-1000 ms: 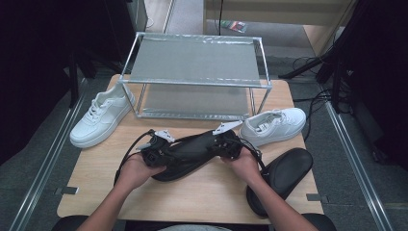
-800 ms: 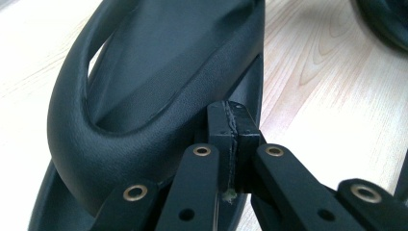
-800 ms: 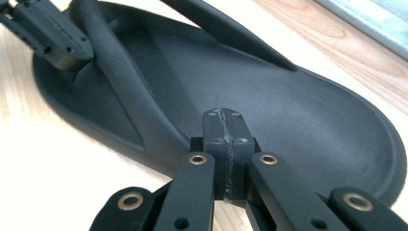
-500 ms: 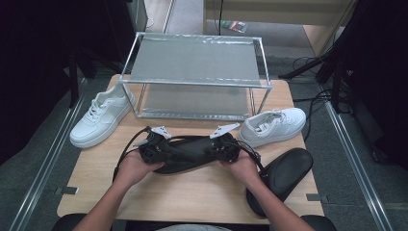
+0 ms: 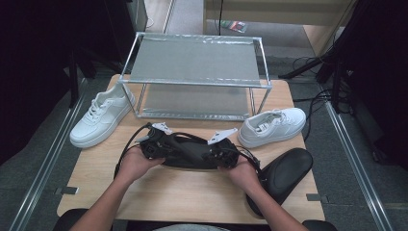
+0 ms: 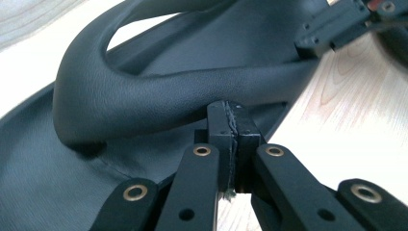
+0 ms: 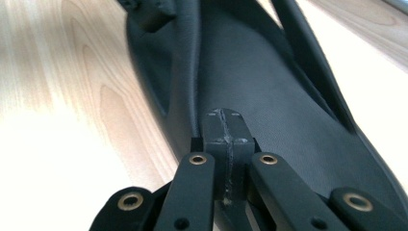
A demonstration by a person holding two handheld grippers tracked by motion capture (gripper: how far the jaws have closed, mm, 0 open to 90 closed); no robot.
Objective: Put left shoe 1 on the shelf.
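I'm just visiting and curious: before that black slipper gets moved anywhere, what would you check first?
1. Left gripper shut on the black slipper: ok, jaws pinch its edge.
2. Right gripper shut on the slipper: cannot tell, jaws are together at its rim.
3. Slipper off the table: cannot tell.
4. Rack shelves free: ok, both bare.
5. White sneakers out of the way: ok, beside the rack.
6. Second black slipper secure: not ok, it overhangs the table edge.

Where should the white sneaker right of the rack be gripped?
Grip the sneaker at its heel collar, coming from above on its right end: it stands upright on its sole, toe toward the rack, and the open rim there gives the jaws a thin edge, probably.
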